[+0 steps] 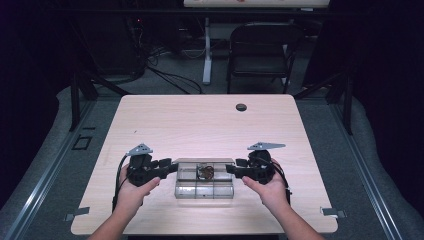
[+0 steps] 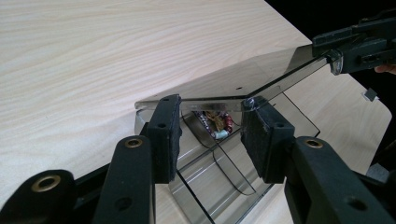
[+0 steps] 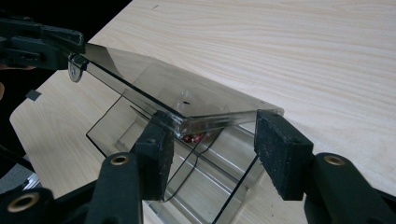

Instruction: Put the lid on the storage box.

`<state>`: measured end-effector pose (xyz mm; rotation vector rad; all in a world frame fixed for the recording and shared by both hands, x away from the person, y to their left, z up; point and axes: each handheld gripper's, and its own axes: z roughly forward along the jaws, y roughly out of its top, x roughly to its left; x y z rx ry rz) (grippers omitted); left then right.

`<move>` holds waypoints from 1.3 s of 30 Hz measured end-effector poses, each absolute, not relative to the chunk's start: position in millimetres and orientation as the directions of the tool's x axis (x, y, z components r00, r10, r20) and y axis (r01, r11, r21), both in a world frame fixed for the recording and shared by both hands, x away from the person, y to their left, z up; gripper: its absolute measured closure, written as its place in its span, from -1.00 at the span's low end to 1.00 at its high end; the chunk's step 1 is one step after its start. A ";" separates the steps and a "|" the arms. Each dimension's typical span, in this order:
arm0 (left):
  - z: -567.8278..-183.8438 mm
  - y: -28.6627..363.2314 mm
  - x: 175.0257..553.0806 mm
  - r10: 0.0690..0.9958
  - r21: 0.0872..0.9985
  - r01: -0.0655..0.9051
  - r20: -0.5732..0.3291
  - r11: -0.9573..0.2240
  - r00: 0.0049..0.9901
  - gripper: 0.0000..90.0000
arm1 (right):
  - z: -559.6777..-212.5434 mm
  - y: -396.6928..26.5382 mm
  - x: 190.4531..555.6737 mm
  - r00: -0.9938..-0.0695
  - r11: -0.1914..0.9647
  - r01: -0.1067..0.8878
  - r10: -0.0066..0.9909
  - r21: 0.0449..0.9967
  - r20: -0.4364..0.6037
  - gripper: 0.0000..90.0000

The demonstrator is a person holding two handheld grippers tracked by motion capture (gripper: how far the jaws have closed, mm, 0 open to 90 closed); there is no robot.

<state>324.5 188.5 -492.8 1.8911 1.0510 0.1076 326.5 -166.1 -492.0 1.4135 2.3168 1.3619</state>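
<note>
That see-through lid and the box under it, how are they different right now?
The lid is tilted up off the table; the box lies flat on it. The lid is one plain sheet; the box is split into compartments, one holding small parts. Both are clear plastic.

No legible text, label, brand or number — anywhere in view.
</note>
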 end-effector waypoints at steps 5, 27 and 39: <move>-494.8 188.3 322.1 0.698 0.762 0.618 -0.336 -0.193 0.633 0.30 | -491.8 -169.8 320.5 -0.570 0.178 0.662 0.751 0.728 0.334 0.26; -501.4 185.3 309.2 0.686 0.761 0.611 -0.327 -0.216 0.650 0.35 | -489.2 -179.5 300.0 -0.598 0.168 0.667 0.703 0.726 0.386 0.92; -506.5 191.2 299.2 0.678 0.750 0.629 -0.355 -0.204 0.644 0.56 | -493.9 -178.1 295.7 -0.601 0.171 0.670 0.696 0.723 0.392 0.92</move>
